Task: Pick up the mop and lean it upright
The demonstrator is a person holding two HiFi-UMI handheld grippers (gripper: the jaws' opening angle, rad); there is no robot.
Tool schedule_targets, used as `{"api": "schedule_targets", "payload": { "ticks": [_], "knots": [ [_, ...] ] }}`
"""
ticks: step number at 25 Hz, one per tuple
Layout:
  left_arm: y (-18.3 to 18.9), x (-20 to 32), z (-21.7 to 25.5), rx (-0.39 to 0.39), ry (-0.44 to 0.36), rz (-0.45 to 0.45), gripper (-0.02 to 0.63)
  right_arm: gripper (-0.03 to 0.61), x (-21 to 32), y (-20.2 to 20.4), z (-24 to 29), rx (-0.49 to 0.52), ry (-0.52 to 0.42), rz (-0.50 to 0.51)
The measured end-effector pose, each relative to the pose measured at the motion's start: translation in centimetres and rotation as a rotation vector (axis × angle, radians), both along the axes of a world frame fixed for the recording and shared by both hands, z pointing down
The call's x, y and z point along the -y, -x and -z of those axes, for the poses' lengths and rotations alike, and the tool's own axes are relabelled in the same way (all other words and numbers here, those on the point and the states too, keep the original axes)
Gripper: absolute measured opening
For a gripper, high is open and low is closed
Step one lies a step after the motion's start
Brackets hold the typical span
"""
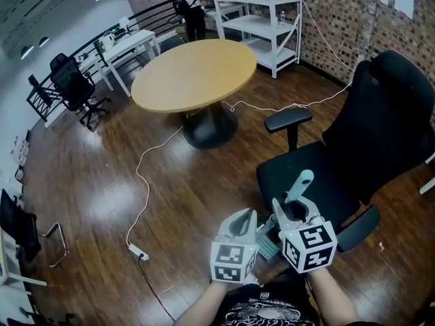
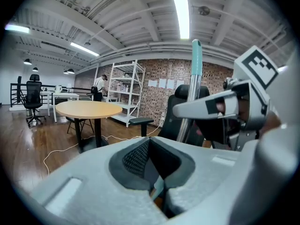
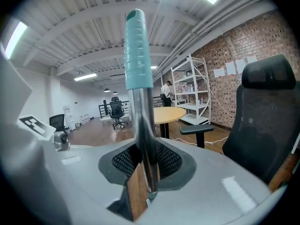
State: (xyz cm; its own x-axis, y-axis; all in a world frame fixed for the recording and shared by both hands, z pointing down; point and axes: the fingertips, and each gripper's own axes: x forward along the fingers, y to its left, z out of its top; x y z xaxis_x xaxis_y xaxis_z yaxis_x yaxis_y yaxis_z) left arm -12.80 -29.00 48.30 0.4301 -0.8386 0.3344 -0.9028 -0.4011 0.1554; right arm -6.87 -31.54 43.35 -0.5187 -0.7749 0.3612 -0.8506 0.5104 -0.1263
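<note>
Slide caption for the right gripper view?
Right tool clamps the silver metal mop pole with teal ribbed grip upright beside a black office chair.

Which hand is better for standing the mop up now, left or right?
Right, probably. The right gripper is shut on the mop handle, with the pole upright between its jaws. The left gripper is closed and empty beside it.

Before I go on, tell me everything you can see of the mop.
The mop shows a shiny metal pole topped by a teal ribbed plastic grip with a rounded end. It stands nearly upright, its pole clamped between the jaws of the right gripper, over the seat of the black office chair. A teal ribbed part below the grippers, perhaps its head, shows in the head view; the rest is hidden.
</note>
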Motion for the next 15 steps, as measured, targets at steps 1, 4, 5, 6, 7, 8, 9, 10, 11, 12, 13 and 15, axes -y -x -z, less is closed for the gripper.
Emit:
{"api": "schedule_targets", "payload": {
  "ticks": [1, 4, 5, 6, 7, 8, 9, 10, 11, 12, 13, 15],
  "knots": [
    [0.1, -0.1, 0.2, -0.002, -0.005, 0.002, 0.0, 0.091, -0.2, 0.2, 0.8, 0.004, -0.012, 0.003],
    [0.4, -0.2, 0.7, -0.006, -0.019, 0.013, 0.0, 0.091, -0.5, 1.0, 2.8, 0.012, -0.044, 0.024],
    [0.4, -0.2, 0.8, -0.008, -0.021, 0.015, 0.0, 0.091, -0.5, 1.2, 3.1, 0.012, -0.052, 0.031],
    [0.3, -0.2, 0.9, -0.007, -0.023, 0.016, 0.0, 0.091, -0.5, 1.3, 3.4, 0.012, -0.058, 0.037],
    [0.3, -0.2, 0.9, -0.005, -0.025, 0.015, 0.0, 0.091, -0.5, 1.4, 3.5, 0.011, -0.062, 0.041],
    [0.2, -0.2, 0.9, 0.001, -0.029, 0.014, 0.0, 0.091, -0.5, 1.5, 3.6, 0.01, -0.064, 0.043],
    [0.2, -0.2, 1.0, 0.009, -0.035, 0.014, 0.0, 0.091, -0.5, 1.5, 3.6, 0.008, -0.066, 0.043],
    [0.3, -0.2, 1.1, 0.016, -0.04, 0.013, 0.0, 0.091, -0.4, 1.5, 3.5, 0.006, -0.066, 0.043],
    [0.3, -0.2, 1.1, 0.018, -0.042, 0.012, 0.0, 0.091, -0.3, 1.5, 3.4, 0.005, -0.064, 0.041],
    [0.3, -0.2, 1.1, 0.011, -0.042, 0.013, 0.0, 0.091, -0.3, 1.5, 3.3, 0.004, -0.062, 0.039],
    [0.4, -0.2, 1.1, -0.002, -0.042, 0.015, 0.0, 0.091, -0.3, 1.5, 3.1, 0.003, -0.06, 0.037],
    [0.6, -0.2, 1.1, -0.027, -0.04, 0.025, 0.0, 0.091, -0.2, 1.4, 2.9, 0.001, -0.056, 0.033]
  ]
}}
